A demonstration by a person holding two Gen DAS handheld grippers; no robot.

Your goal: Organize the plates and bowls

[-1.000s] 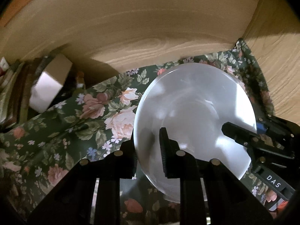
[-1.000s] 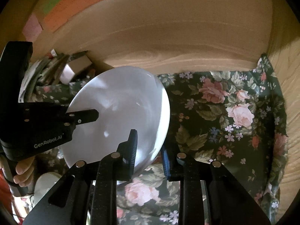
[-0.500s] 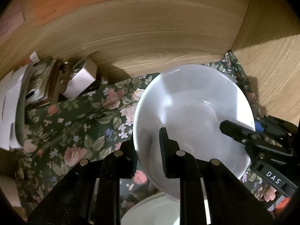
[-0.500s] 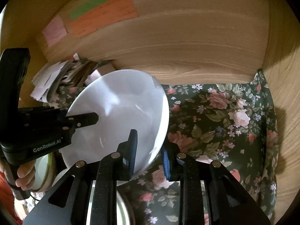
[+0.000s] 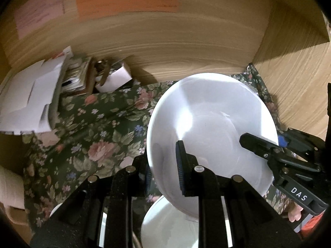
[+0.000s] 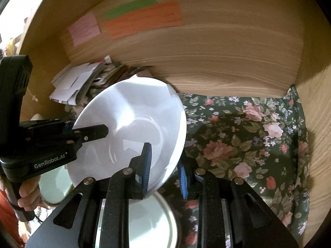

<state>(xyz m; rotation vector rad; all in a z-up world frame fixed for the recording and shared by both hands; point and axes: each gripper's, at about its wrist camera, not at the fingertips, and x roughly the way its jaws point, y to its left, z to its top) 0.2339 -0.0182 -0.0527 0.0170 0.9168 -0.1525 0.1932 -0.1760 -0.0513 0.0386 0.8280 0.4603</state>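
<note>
A white shallow bowl hangs tilted above the floral cloth, held by both grippers at opposite rims. My left gripper is shut on its left rim, one finger inside and one underneath. My right gripper is shut on the right rim of the same bowl. Each view also catches the other gripper: the right one and the left one, which a hand holds. Below the bowl lies another white dish, which shows in the right wrist view as a rimmed plate.
Wooden walls close in the back and right of the cloth-lined shelf. Papers and a small white box are piled at the back left. Coloured notes stick to the back wall. A pale dish sits at lower left.
Both grippers have lifted the bowl up and back from the shelf corner. More of the back wall and its notes shows now, and dishes have come into view underneath.
</note>
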